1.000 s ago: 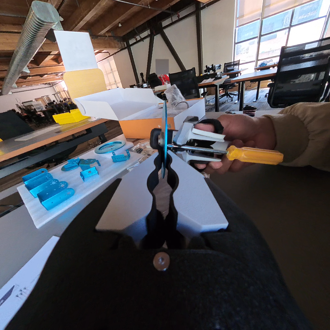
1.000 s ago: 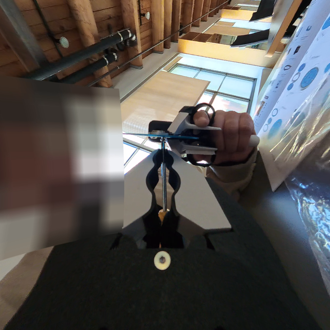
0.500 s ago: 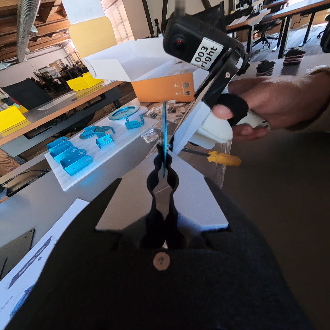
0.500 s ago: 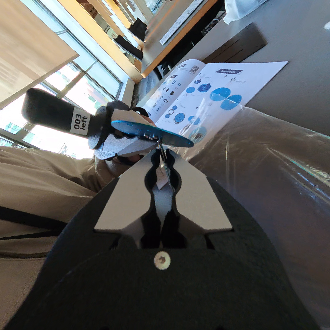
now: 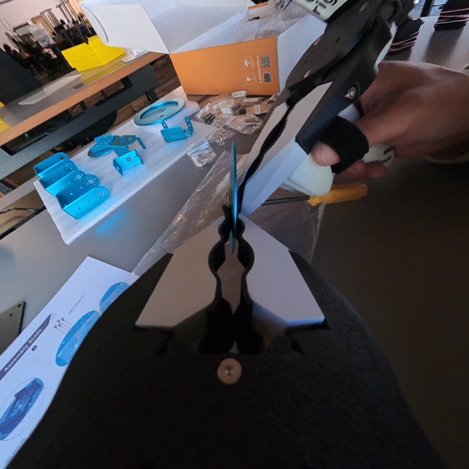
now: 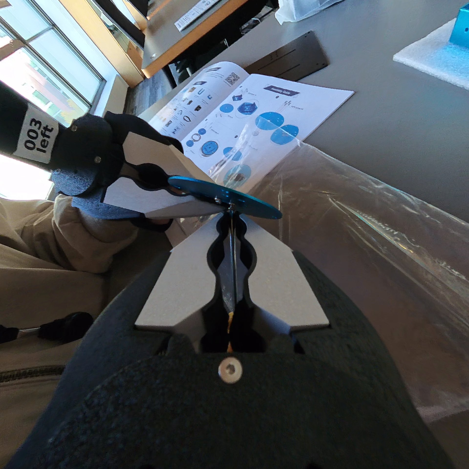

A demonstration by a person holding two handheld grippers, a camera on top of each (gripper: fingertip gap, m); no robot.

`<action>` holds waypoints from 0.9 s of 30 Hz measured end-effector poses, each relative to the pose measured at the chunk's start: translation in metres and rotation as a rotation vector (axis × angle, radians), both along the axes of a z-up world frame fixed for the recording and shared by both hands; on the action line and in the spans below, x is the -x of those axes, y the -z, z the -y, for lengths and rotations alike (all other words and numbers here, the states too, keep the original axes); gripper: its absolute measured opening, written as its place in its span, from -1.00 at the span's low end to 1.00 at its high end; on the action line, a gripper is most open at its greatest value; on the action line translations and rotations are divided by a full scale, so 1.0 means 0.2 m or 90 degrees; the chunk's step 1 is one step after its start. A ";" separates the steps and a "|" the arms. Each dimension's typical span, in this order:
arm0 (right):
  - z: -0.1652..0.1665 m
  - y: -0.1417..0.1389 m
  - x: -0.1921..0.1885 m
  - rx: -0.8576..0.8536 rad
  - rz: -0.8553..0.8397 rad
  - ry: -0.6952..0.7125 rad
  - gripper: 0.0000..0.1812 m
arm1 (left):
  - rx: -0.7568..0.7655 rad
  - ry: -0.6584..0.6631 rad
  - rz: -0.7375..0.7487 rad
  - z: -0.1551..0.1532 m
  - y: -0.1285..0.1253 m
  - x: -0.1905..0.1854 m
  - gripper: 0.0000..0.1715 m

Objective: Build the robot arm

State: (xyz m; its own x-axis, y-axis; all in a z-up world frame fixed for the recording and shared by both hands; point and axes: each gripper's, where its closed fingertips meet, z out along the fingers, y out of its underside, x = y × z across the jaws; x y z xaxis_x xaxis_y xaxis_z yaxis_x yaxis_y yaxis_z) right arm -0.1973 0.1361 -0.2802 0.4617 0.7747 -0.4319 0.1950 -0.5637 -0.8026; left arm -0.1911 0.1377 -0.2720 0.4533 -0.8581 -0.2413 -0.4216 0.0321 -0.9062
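Evidently each tool is clamped for the other's sake: left tool point(image 5: 233, 223) pinches the blue disc point(image 6: 224, 196) edge-on above the desk point(image 5: 38, 256), right tool point(image 6: 232, 215) grips the yellow-handled screwdriver point(image 5: 336, 194), tip meeting the disc's face.

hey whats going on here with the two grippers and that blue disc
A person holds a gripper in each hand. The left gripper is shut on the edge of a thin round blue metal disc. The right gripper is shut on the steel shaft of a yellow-handled screwdriver, whose tip meets a small screw on the disc's face. Beneath them lie a clear plastic bag and an open illustrated assembly booklet; blue metal brackets sit on a white foam sheet.
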 end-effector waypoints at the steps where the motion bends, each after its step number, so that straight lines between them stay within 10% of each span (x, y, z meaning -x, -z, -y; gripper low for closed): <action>1: 0.00 0.01 -0.01 -0.003 0.009 0.003 -0.97 | 0.008 -0.002 -0.004 0.00 0.01 0.00 -0.97; 20: 0.13 0.09 -0.25 -0.043 0.180 0.043 -0.74 | 0.064 -0.002 -0.035 0.01 0.11 -0.04 -0.98; 27: 0.28 0.20 -0.52 -0.217 0.337 0.141 -0.51 | 0.082 -0.004 -0.037 0.01 0.12 -0.05 -0.98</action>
State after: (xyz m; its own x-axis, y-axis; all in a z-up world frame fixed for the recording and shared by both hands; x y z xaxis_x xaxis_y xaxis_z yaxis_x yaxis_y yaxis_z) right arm -0.0936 0.0796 -0.3201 0.7085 0.6898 0.1490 0.5203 -0.3680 -0.7706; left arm -0.1807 0.1366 -0.2965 0.4470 -0.8809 -0.1555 -0.4733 -0.0853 -0.8768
